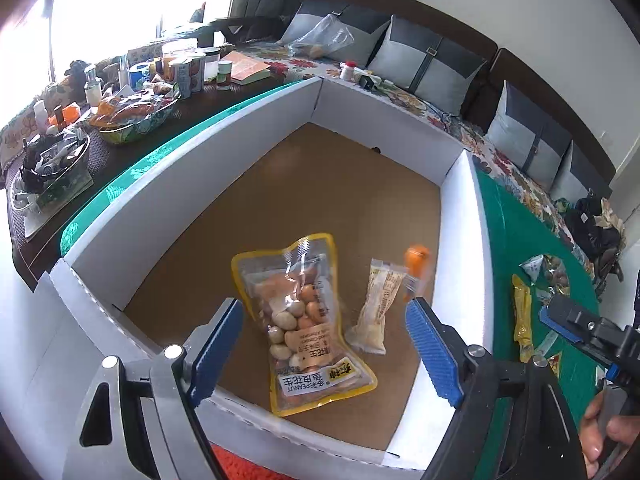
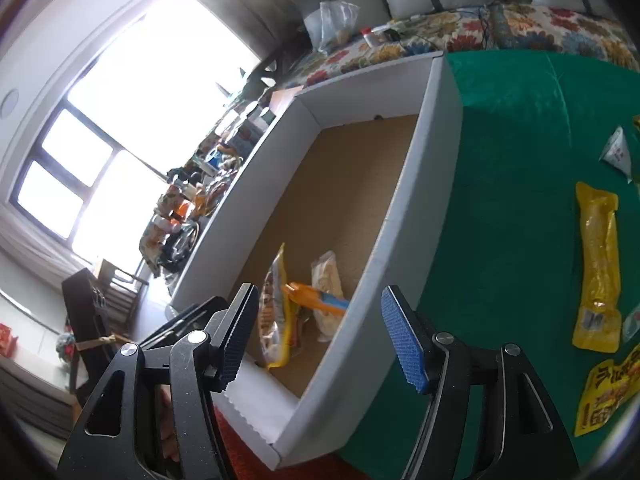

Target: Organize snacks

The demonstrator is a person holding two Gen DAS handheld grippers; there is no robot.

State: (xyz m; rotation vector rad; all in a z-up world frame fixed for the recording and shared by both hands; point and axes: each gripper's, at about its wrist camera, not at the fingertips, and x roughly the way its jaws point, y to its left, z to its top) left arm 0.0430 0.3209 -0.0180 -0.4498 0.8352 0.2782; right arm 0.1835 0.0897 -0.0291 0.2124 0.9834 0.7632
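My left tongs [image 1: 324, 344] stand apart with nothing between the blue pads, poised over the near end of the white cardboard box [image 1: 192, 168]; my right tongs [image 2: 316, 336] are apart and empty too, over the box's near right corner. Inside, on the brown floor, lie the clear yellow-edged peanut bag [image 1: 304, 320], a pale wrapped snack [image 1: 380, 304] just beside it, and a small orange packet [image 1: 416, 268] — blurred, so I can't say whether it has settled. What remains lies to my right on the green surface [image 2: 500, 160]: the long yellow packet [image 2: 598, 268], its long axis running away from me, then a yellow printed pouch [image 2: 608, 392] cut off at the edge, and farther off a white triangular packet [image 2: 618, 152]. My right hand is nearer — I judge it goes next. Other snacks beyond are too small to read.
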